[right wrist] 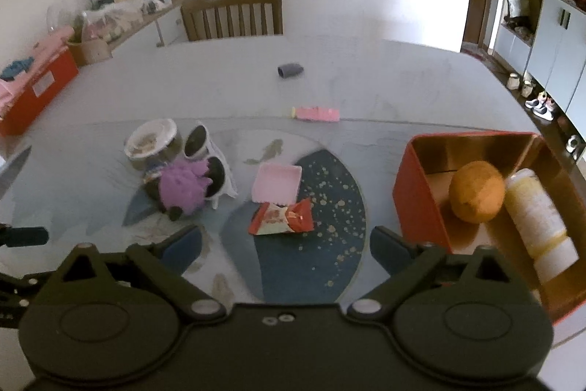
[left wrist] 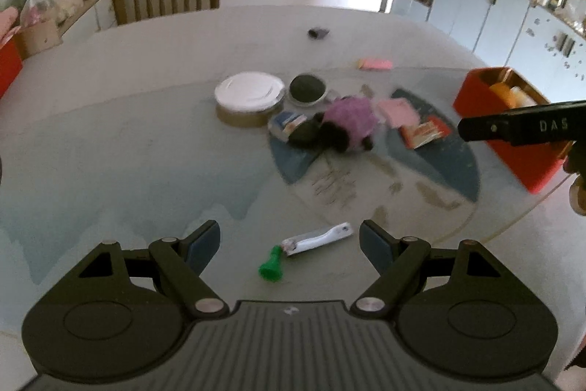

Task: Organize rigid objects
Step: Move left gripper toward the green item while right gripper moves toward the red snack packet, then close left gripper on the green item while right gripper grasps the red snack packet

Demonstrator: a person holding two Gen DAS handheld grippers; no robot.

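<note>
The sorting looks partly done. Just right of the right gripper point(right wrist: 285, 246), the red box point(right wrist: 414, 193) already holds an orange point(right wrist: 476, 191) and a pale bottle point(right wrist: 538, 218); the rest is still loose on the table point(right wrist: 384, 79).

Nearest the left gripper point(left wrist: 289, 239), a white tube with a green cap point(left wrist: 311, 242) lies flat between and just beyond the fingertips, untouched. Ahead of the right gripper's jaws lies a red snack packet point(right wrist: 282, 218), with a pink container point(right wrist: 276, 184) just behind it. To the left of these sits a cluster: a purple spiky toy point(right wrist: 185, 187), dark bowls point(right wrist: 197, 141) and a round tin point(right wrist: 152, 141). Farther off lie a pink bar point(right wrist: 316, 114) and, well beyond it, a small grey cap point(right wrist: 289, 70).

Both grippers tilt down toward the table, jaws wide and empty. The left seems lined up over the tube; the right points at the packet, its right finger close to the box's near corner.
</note>
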